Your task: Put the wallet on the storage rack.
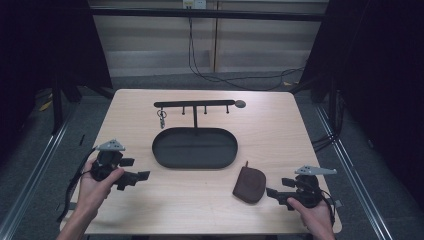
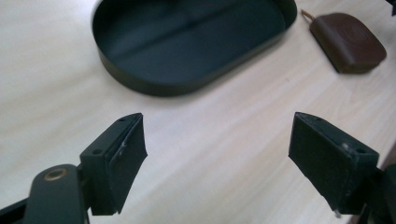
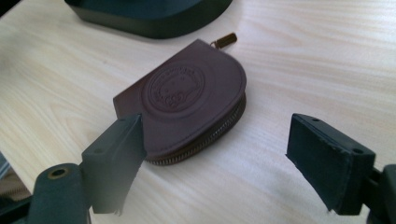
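A brown leather zip pouch [image 1: 250, 184] lies flat on the wooden table [image 1: 270, 130], front right of a black oval tray [image 1: 155, 150]. My right gripper [image 1: 280, 186] sits just right of the pouch, held low. In the right gripper view the right gripper [image 3: 215, 135] is open, and the embossed pouch [image 3: 187, 102] lies just ahead with its near corner by the left jaw. My left gripper [image 1: 136, 169] is at the table's left, open. In the left gripper view the left gripper [image 2: 217, 135] holds nothing, with the tray [image 2: 140, 84] and pouch [image 2: 348, 42] beyond.
A black rack with hooks [image 1: 195, 104] stands behind the tray, and a small key ring [image 1: 161, 118] hangs from its left hook. The tray's wall [image 3: 140, 25] is at the top of the right gripper view. Cables run across the floor behind the table.
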Demonstrator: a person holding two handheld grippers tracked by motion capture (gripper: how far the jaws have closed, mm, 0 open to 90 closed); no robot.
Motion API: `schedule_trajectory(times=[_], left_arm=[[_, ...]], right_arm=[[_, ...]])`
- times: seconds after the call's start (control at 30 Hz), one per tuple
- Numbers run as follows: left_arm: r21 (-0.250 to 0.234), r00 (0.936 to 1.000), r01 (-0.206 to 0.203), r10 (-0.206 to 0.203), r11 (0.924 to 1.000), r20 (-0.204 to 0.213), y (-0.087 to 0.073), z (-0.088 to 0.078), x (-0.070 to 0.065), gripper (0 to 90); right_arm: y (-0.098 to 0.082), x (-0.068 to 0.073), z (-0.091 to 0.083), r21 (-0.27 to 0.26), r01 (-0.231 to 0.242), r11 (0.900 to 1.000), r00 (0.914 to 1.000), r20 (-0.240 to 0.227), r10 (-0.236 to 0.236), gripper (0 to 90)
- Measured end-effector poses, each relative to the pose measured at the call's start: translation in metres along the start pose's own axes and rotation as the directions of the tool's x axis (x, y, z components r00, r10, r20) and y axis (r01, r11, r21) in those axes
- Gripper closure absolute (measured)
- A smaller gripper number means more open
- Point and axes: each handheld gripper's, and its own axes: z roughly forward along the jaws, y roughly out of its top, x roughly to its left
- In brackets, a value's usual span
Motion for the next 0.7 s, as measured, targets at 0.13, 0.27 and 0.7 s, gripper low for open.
schedule_trajectory(times=[0.13, 0.27, 0.7], left_arm=[[-0.001, 0.9999, 0.013, -0.013, 0.9999, 0.006, -0.019, 0.001, -0.003, 19.4], [-0.026, 0.9984, 0.054, -0.054, 0.9982, -0.017, -0.045, 0.001, -0.008, 19.2], [-0.097, 0.9969, 0.076, -0.077, 0.9924, -0.013, -0.079, 0.009, -0.015, 21.9]], right_arm=[[0.0, 0.0, -0.001, 0.039, 0.001, 0.999, 1.0, -0.009, -0.001, 18.2], [0.0, -0.001, -0.003, 0.045, -0.014, 0.999, 0.9997, -0.017, 0.015, 21.4], [0.016, 0.006, 0.002, 0.072, 0.01, 0.997, 0.9999, -0.005, -0.01, 22.3]])
